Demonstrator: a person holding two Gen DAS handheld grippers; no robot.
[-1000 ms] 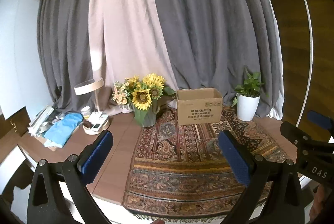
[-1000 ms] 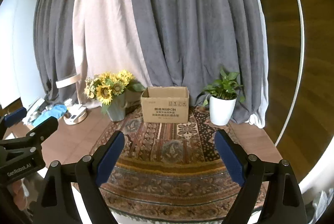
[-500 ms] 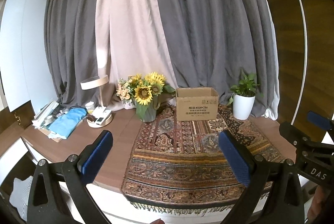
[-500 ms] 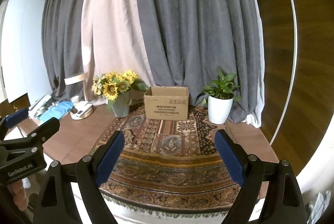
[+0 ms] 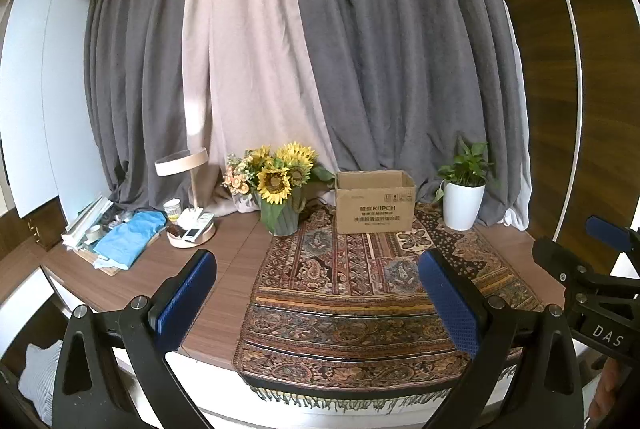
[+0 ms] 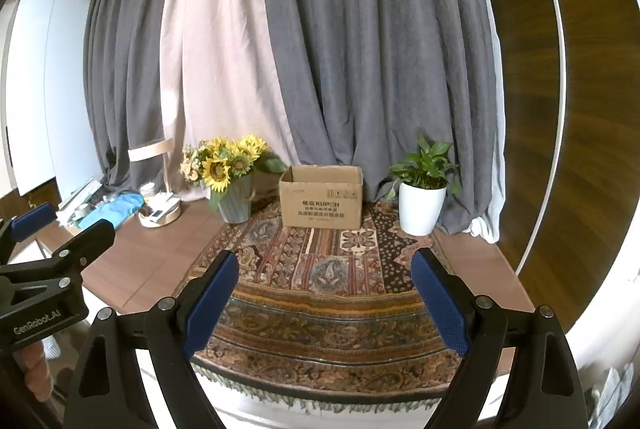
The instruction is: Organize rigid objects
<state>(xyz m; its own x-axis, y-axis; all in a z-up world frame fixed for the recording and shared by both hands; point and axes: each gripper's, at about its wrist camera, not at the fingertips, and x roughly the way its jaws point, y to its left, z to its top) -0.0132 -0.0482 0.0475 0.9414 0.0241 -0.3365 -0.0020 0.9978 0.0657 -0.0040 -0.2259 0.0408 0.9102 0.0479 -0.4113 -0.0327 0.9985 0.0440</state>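
Note:
An open cardboard box (image 5: pixel 374 202) stands at the back of a patterned rug (image 5: pixel 352 293); it also shows in the right wrist view (image 6: pixel 321 203). My left gripper (image 5: pixel 316 299) is open and empty, held in front of the table's near edge. My right gripper (image 6: pixel 324 303) is open and empty, also short of the table, to the right of the left one. Small items lie in a round tray (image 5: pixel 191 233) under a lamp at the left. The box's inside is hidden.
A vase of sunflowers (image 5: pixel 278 197) stands left of the box and a white potted plant (image 5: pixel 462 199) right of it. A blue cloth (image 5: pixel 130 237) and papers lie at the far left. Curtains hang behind the wooden table (image 5: pixel 228 261).
Both grippers have pulled back and up from the table, so more of its near edge and the rug's fringe shows. Both stay open.

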